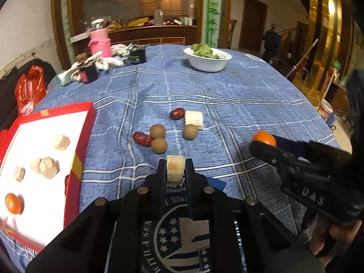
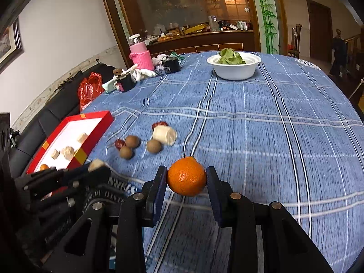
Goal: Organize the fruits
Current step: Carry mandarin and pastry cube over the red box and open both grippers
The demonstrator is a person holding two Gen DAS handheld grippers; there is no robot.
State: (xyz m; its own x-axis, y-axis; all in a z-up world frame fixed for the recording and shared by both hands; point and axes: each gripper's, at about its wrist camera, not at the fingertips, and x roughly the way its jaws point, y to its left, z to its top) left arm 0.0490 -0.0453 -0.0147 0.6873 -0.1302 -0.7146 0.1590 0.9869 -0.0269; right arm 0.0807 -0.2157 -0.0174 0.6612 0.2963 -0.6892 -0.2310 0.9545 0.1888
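Note:
My left gripper is shut on a pale cut chunk and holds it above the blue plaid cloth. My right gripper is shut on an orange; it also shows in the left wrist view. A red box with a white inside lies at the left and holds several pale chunks and a small orange. On the cloth lie three brown round fruits, two red dates and another pale chunk.
A white bowl of green leaves stands at the far middle of the table. A pink-sleeved jar, small black boxes and white cloths sit at the far left. A red plastic bag lies off the table's left edge.

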